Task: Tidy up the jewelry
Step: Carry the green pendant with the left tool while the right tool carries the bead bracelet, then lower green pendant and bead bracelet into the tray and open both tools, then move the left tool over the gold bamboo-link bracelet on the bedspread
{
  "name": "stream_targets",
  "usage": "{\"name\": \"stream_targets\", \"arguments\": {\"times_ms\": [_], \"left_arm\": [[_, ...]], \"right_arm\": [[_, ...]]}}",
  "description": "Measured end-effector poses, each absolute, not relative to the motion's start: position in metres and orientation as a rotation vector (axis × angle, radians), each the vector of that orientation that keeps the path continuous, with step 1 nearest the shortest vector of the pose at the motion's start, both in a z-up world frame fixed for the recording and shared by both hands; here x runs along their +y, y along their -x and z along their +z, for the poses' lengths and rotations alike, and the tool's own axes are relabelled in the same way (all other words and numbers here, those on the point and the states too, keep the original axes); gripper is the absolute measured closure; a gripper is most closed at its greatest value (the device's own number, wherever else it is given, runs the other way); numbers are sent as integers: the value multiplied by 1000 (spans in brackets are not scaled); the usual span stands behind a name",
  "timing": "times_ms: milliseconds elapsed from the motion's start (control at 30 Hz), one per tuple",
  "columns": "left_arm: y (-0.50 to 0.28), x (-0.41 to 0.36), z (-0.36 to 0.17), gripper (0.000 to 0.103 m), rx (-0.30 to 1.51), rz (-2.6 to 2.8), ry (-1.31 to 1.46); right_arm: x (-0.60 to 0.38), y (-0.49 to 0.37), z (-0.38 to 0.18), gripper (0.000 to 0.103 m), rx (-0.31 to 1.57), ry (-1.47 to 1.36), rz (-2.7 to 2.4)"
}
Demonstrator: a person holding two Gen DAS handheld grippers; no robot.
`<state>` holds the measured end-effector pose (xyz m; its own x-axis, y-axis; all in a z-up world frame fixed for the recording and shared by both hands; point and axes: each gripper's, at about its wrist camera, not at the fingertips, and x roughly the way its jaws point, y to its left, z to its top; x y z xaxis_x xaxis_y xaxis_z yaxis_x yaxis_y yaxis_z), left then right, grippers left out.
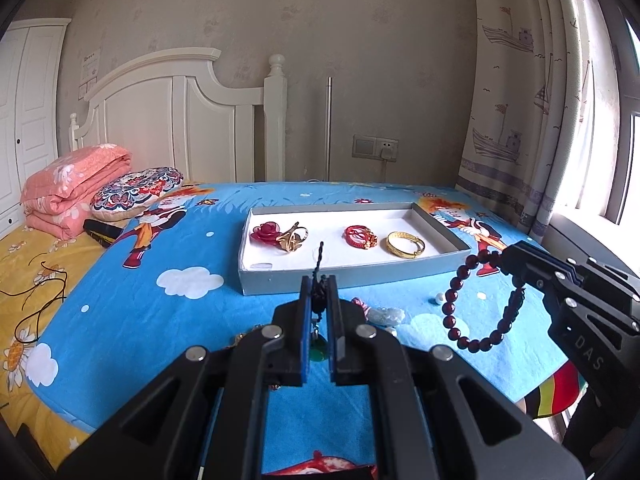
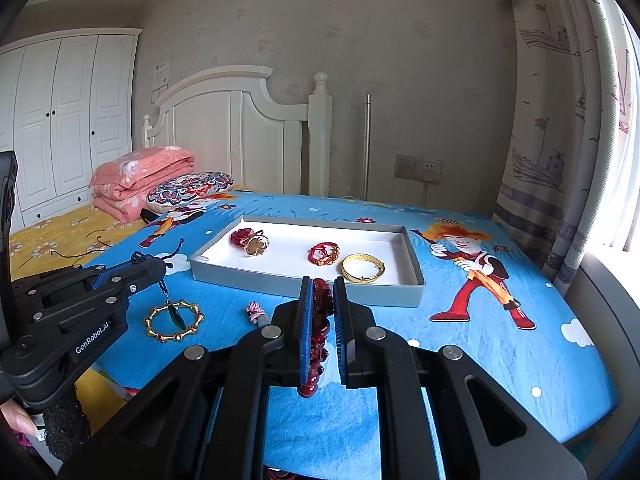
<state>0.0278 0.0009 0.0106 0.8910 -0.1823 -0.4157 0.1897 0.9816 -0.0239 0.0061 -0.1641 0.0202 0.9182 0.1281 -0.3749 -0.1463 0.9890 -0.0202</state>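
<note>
My left gripper point(image 1: 319, 280) is shut on a black cord whose green pendant point(image 2: 176, 314) dangles over a gold bamboo-link bracelet point(image 2: 174, 322) lying on the blue bed cover. My right gripper point(image 2: 323, 280) is shut on a dark red bead bracelet point(image 1: 480, 304), which hangs in a loop to the tray's right. Beyond both stands a grey tray point(image 1: 360, 274) lined in white. It holds a red rose point(image 1: 266, 233) with a gold ring point(image 1: 294, 238), a red string bracelet point(image 1: 360, 236) and a gold bangle point(image 1: 405, 244). A pale jade piece on pink cord point(image 1: 384, 314) lies before the tray.
A folded pink quilt point(image 1: 76, 188) and a patterned pillow point(image 1: 136, 190) sit at the far left by the white headboard. A loose black cord point(image 1: 40, 300) lies on the yellow sheet. Curtains point(image 2: 560, 160) and the window sill border the right side.
</note>
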Motion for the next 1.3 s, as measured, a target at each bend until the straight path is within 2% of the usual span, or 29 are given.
{"name": "stream_targets", "arguments": {"times_ms": [233,467,900,1033,1067,1100,1133,1167,1200,1267,1300], "left_arm": [[-48,1,28,96,429,-183,-16],[-103,-5,52,96,417,-150,-7],[-228,-28,34,96,573,-86,-19],[-253,-26,20,92,630,-50,-15],[-258,-24,16,81,645,-32,-12],[-262,-21,13,64,660,-22,2],[-264,-17,10,56,669,-20,21],[-265,-12,8,43,679,-18,38],[-266,-10,7,39,686,-17,48],[-263,-6,7,38,681,-26,45],[-261,-5,7,34,679,-29,36]], "right_arm": [[-165,-39,36,92,354,61,126],[-163,-90,48,92,348,92,109],[-165,-207,36,92,465,109,67],[-167,-234,21,90,537,106,49],[-167,-239,18,88,557,104,42],[-169,-243,15,86,577,91,48],[-171,-245,15,74,587,76,54],[-172,-244,15,60,586,68,58],[-173,-240,16,56,574,68,62],[-171,-233,19,56,557,87,67],[-171,-228,21,56,553,92,71]]}}
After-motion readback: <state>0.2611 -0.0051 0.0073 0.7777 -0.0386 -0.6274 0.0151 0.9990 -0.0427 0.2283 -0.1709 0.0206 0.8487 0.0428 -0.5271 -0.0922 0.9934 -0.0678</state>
